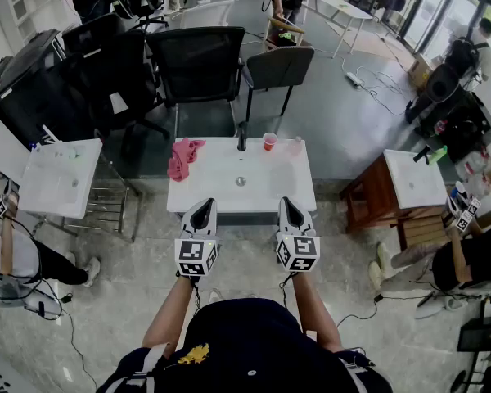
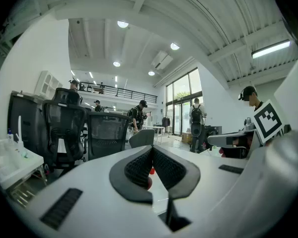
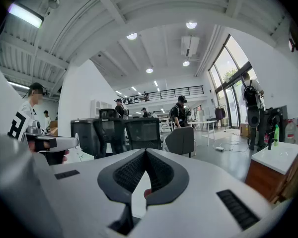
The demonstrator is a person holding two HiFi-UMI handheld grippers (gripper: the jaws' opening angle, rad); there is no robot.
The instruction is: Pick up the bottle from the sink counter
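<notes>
A white sink counter stands ahead of me. Along its far edge stand a black faucet, a red cup and, just right of the cup, a small clear bottle. A pink cloth lies at the far left corner. My left gripper and right gripper hover side by side over the counter's near edge, well short of the bottle. Both are shut, tips touching, with nothing held. Past the left gripper and the right gripper only a red sliver shows in each gripper view.
Black office chairs crowd behind the counter. A white side table on a wire rack stands at the left, and a wooden stand with a white top at the right. People sit or stand at both sides and in the background.
</notes>
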